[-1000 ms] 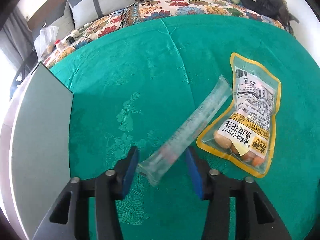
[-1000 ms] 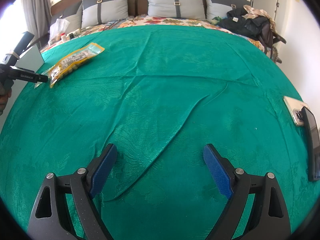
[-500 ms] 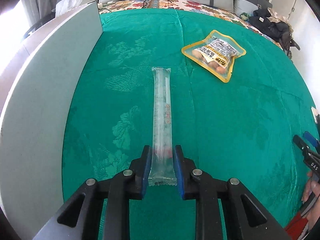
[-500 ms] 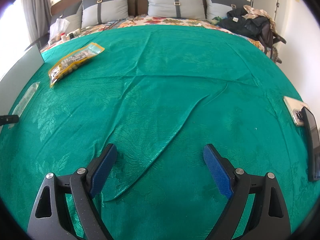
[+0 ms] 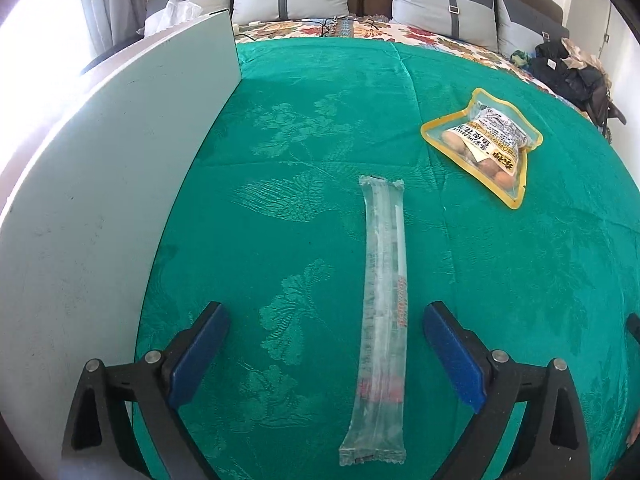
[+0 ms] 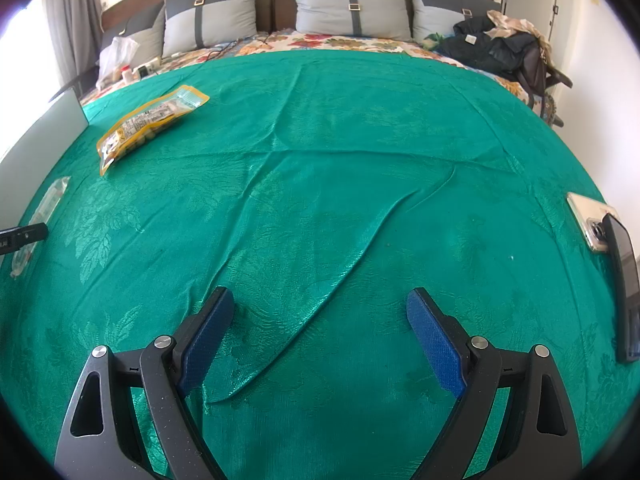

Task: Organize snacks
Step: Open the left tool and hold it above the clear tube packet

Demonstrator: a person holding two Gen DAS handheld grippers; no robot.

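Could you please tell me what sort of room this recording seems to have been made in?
Most likely a bedroom: the green bedspread covers a wide bed, grey pillows lean on a padded headboard, and a pile of clothes sits at one corner.

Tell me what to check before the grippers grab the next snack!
1. Left gripper let go of the long clear packet: ok. Its jaws have just been opening and now stand wide, with the packet lying between them untouched.
2. Long clear packet flat on the green cover: ok, beside the grey board.
3. Yellow peanut bag free to grab: ok, it lies alone on the cover, nothing on top.
4. Right gripper empty: ok, open with only cloth beneath.
5. Phones at the right edge out of the way: ok, far from both snacks.
6. Where the snacks should end up: cannot tell.
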